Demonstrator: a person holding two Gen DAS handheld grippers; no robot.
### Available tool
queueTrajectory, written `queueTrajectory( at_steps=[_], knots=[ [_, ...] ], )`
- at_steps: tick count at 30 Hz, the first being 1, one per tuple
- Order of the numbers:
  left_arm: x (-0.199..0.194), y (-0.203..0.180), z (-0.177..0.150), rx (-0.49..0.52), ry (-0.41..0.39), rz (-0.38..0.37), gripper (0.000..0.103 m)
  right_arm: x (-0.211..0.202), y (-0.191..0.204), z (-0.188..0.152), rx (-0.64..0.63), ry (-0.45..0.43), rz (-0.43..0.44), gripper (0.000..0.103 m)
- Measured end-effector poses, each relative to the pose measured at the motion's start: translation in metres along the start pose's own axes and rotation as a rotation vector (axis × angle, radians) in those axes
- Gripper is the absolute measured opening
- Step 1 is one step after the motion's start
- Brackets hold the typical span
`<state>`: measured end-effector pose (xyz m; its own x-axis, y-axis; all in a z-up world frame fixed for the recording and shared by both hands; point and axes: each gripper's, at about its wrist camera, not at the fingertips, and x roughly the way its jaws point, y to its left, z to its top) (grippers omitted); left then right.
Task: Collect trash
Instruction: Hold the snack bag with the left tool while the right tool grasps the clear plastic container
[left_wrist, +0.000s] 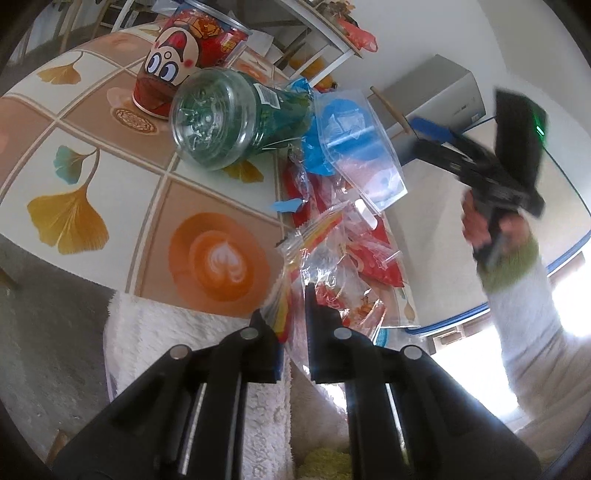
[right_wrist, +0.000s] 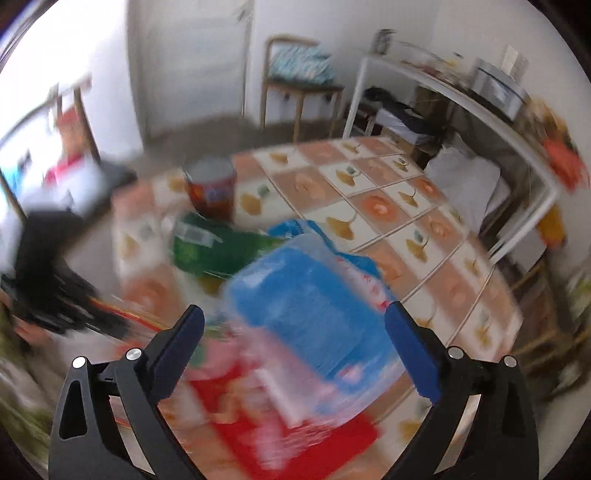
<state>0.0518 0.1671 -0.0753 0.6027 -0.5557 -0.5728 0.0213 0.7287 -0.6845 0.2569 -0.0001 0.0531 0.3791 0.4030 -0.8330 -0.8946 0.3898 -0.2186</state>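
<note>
My left gripper (left_wrist: 291, 310) pinches the clear trash bag (left_wrist: 314, 258) at the bench (left_wrist: 92, 122) edge, right gripper (right_wrist: 295, 332) spread wide (blurred) above it, blue wrapper (right_wrist: 314, 306) directly ahead between the fingers.

My left jaws pinch a clear crinkly bag (left_wrist: 325, 266) full of red wrappers. Far behind it a green bottle (left_wrist: 229, 118) lies on its side, near a blue wrapper (left_wrist: 332, 140).
</note>
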Motion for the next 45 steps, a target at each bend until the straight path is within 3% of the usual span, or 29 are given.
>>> queueTrajectory(
  at_steps=[5, 10, 16, 24, 28, 31, 34, 36, 37, 39, 40, 42, 43, 44, 45],
  knots=[
    [0.001, 0.002, -0.002, 0.018, -0.006, -0.026, 0.008, 0.038, 0.006, 0.014, -0.154, 0.152, 0.047, 0.095],
    [0.005, 0.002, -0.004, 0.034, -0.006, -0.042, 0.008, 0.052, 0.005, 0.015, -0.149, 0.196, 0.068, 0.095],
    [0.006, 0.000, -0.004, 0.039, -0.009, -0.040, 0.008, 0.040, 0.014, 0.008, -0.168, 0.158, 0.039, 0.092],
    [0.007, -0.006, -0.006, 0.048, -0.014, -0.033, 0.008, -0.002, 0.001, -0.003, -0.063, 0.066, 0.031, 0.092],
    [0.008, -0.011, -0.006, 0.052, -0.015, -0.028, 0.008, -0.020, -0.012, -0.009, 0.046, 0.006, 0.104, 0.092],
    [0.008, -0.014, -0.006, 0.058, -0.016, -0.021, 0.008, -0.037, -0.021, -0.013, 0.140, -0.077, 0.208, 0.091],
    [0.010, -0.015, -0.007, 0.059, -0.017, -0.011, 0.008, -0.034, -0.028, -0.019, 0.192, -0.049, 0.130, 0.090],
    [0.011, -0.015, -0.007, 0.057, -0.015, -0.008, 0.008, -0.043, -0.029, -0.023, 0.242, -0.107, 0.254, 0.090],
    [0.011, -0.015, -0.007, 0.057, -0.015, -0.006, 0.008, -0.047, -0.027, -0.023, 0.235, -0.139, 0.268, 0.090],
    [0.012, -0.015, -0.007, 0.056, -0.015, -0.005, 0.008, -0.038, -0.027, -0.024, 0.225, -0.085, 0.137, 0.090],
    [0.013, -0.014, -0.006, 0.052, -0.014, -0.005, 0.008, -0.030, -0.029, -0.025, 0.257, -0.044, 0.116, 0.090],
    [0.015, -0.013, -0.006, 0.050, -0.008, -0.006, 0.008, -0.040, -0.029, -0.027, 0.317, -0.131, 0.314, 0.089],
    [0.015, -0.013, -0.006, 0.053, -0.008, -0.006, 0.008, -0.049, -0.024, -0.026, 0.281, -0.188, 0.296, 0.089],
    [0.016, -0.013, -0.006, 0.057, -0.008, -0.006, 0.008, -0.044, -0.024, -0.025, 0.263, -0.161, 0.181, 0.089],
    [0.017, -0.013, -0.006, 0.055, -0.007, -0.007, 0.008, -0.034, -0.029, -0.026, 0.277, -0.106, 0.118, 0.089]
  ],
)
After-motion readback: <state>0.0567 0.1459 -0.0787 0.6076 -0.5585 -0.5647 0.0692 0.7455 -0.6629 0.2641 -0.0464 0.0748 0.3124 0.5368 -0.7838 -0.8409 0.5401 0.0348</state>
